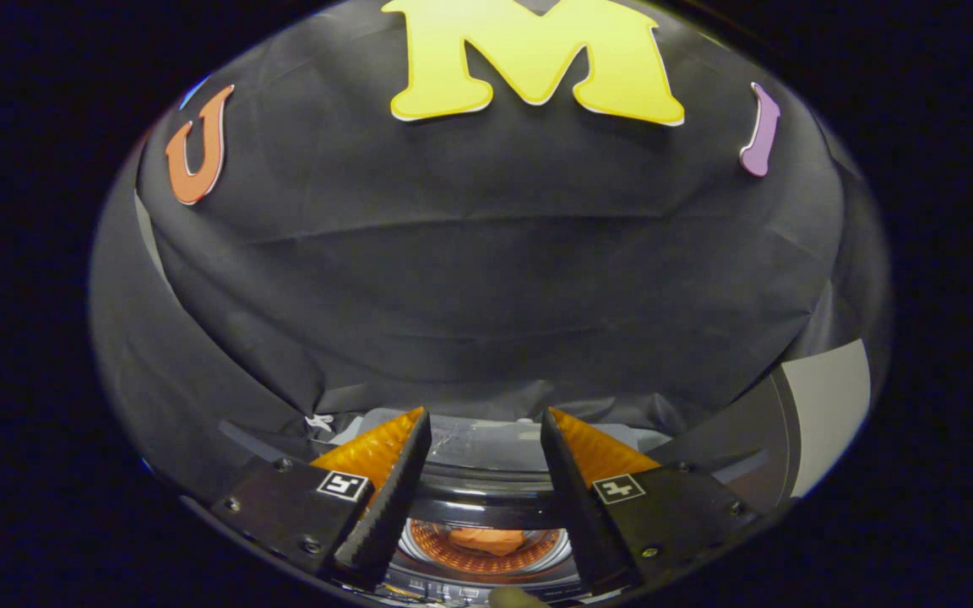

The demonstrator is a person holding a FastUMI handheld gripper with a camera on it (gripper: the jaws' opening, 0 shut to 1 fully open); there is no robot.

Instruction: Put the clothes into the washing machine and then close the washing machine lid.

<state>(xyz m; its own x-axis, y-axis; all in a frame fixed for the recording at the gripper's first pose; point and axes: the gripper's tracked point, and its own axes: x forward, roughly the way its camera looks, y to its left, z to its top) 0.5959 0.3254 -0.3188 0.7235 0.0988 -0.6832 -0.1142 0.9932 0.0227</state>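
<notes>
My gripper [484, 422] hangs above the washing machine [486, 490] with its fingers spread apart and nothing between them. Low between the fingers I look down into the machine's round drum [486, 553]. An orange piece of clothing [486, 539] lies inside the drum. The machine's dark glossy rim [486, 494] curves between the fingers. Beyond the fingertips a pale translucent panel [486, 443], probably the raised lid, stands at the back of the machine. I cannot tell its exact angle.
The booth's black cloth wall [486, 279] rises close behind the machine. A grey panel [824, 405] stands to the right of the fingers. A small pale rounded object [513, 598] shows just below the drum, too cut off to identify.
</notes>
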